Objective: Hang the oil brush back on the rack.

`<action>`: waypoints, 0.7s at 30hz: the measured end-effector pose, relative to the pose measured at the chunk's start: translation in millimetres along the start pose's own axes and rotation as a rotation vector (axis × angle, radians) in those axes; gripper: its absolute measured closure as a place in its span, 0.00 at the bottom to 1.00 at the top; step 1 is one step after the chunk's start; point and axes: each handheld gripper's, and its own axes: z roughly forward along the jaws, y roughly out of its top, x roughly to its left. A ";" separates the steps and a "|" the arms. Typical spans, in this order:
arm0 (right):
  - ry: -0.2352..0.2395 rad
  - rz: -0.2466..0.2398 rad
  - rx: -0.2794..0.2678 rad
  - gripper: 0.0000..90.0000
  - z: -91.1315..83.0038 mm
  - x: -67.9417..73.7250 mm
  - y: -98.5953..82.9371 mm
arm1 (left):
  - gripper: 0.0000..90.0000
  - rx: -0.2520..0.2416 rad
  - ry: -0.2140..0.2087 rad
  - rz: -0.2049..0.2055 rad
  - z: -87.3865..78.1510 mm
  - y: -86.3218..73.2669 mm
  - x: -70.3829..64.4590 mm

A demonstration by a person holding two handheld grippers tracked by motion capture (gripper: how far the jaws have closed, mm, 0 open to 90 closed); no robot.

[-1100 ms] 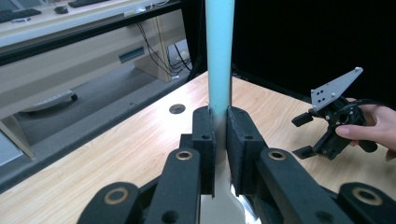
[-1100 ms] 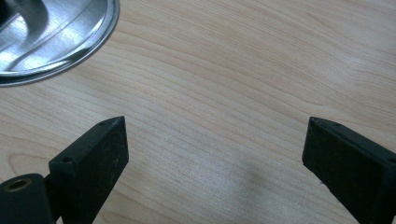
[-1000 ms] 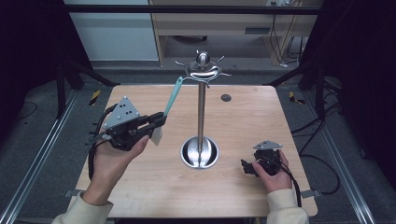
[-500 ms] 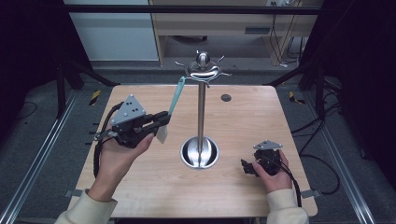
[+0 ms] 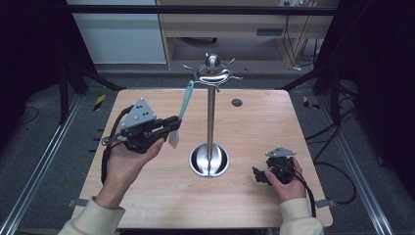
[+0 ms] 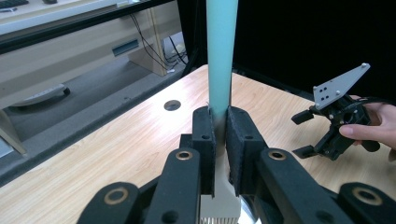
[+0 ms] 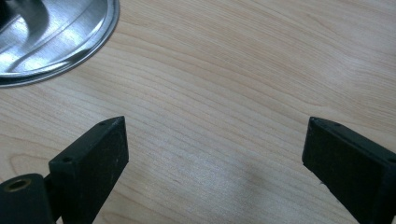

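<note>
The left gripper (image 5: pixel 172 128) was clamped on a teal-handled brush (image 5: pixel 185 100), its two pads pinching the flat handle low down, just above the pale bristle head that hung below the jaws. From that grip the handle rose up and slightly away, so its far tip, with what looked like a hanging hole, stood close beside the ring of hooks (image 5: pixel 213 74) at the top of the steel stand (image 5: pixel 211 115). I judged the low hold deliberate: it left the upper end free to be guided onto a hook, and kept the handle steep enough to reach that height. The brush was off the table altogether, carried in the air to the stand's left.

The right gripper (image 5: pixel 260 175) sat well off to the far side of the stand from the brush, resting low at the table (image 5: pixel 274 122) with its jaws spread wide and nothing between them. In its own view bare wood lay between the pads (image 7: pixel 91 161), with the stand's polished round base (image 7: pixel 56 39) just ahead. It seemed parked there to stay out of the way.

The tabletop was pale wood grain with rounded corners and a small dark grommet hole (image 5: pixel 237 102) beyond the stand. Behind it stood light-coloured cabinets with cables trailing, dark curtaining to either side, and metal rails along the floor.
</note>
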 end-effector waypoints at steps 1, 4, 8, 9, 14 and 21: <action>0.000 0.001 0.000 0.09 0.0 0.1 0.0 | 0.91 0.000 -0.001 0.000 0.7 0.0 0.4; 0.000 0.001 0.000 0.09 0.0 0.1 0.0 | 0.91 0.003 -0.003 -0.002 2.1 0.1 1.3; 0.000 0.001 0.000 0.09 0.0 0.1 0.1 | 0.91 0.007 -0.002 -0.002 4.8 1.0 2.0; 0.000 0.001 0.000 0.09 -0.1 0.1 0.1 | 0.91 0.007 -0.004 -0.003 5.7 1.2 2.2; 0.003 -0.002 -0.001 0.09 -0.1 0.1 0.1 | 0.91 0.006 -0.008 -0.005 10.1 1.5 3.3; 0.003 -0.003 -0.002 0.09 -0.1 0.1 0.2 | 0.91 -0.003 -0.014 -0.009 15.3 1.1 3.6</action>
